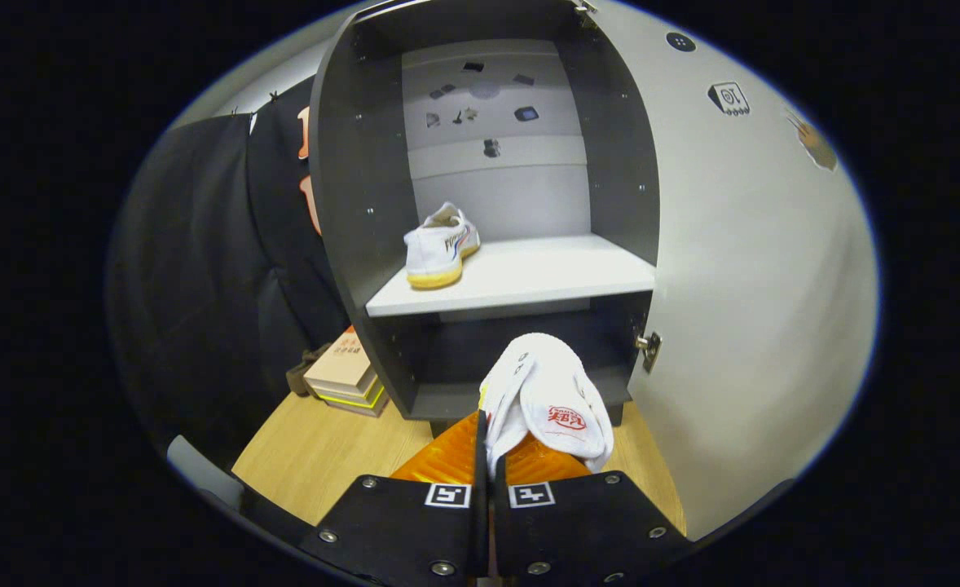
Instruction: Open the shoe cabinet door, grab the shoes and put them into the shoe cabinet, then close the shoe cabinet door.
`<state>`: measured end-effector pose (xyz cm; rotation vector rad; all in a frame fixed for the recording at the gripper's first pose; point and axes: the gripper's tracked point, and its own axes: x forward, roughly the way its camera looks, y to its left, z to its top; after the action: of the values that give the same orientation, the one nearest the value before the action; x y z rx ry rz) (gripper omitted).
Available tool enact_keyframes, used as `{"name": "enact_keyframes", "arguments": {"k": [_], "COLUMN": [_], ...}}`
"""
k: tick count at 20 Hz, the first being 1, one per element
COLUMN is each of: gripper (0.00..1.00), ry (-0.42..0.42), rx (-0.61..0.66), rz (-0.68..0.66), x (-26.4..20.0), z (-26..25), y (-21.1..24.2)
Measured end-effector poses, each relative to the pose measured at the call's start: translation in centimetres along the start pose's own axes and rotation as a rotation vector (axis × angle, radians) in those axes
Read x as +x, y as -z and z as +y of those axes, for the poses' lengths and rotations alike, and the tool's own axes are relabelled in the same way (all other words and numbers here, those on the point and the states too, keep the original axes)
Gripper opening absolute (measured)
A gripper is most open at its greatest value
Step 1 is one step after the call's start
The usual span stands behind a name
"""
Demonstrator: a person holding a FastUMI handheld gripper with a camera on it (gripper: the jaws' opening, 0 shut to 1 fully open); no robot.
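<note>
A white shoe (547, 399) hangs pinched by its edge between the gripper (490, 456) fingers, which are closed tight on it, just before the open shoe cabinet (350, 204). Its mate, the second shoe (441, 246), sits on the left of the pale shelf (545, 273). The door (741, 285) stands swung open to the right, and boxes (348, 373) lie on the wooden floor (317, 456) left of the cabinet

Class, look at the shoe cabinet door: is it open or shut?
Open. The door is swung aside, showing a shoe on the shelf; the claw grips another shoe.
</note>
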<state>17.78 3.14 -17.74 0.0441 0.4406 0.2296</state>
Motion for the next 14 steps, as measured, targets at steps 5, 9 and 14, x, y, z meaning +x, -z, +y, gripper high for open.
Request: {"name": "enact_keyframes", "arguments": {"k": [5, 9, 14], "gripper": [0.03, 0.03, 0.03], "ry": [-0.012, 0.003, 0.004], "rx": [-0.021, -0.048, -0.053], "rz": [-0.05, -0.076, -0.064], "x": [1.9, 4.9, 11.4], "z": [-0.3, -1.8, -3.5], "y": [-5.9, -10.3, -14.8]}}
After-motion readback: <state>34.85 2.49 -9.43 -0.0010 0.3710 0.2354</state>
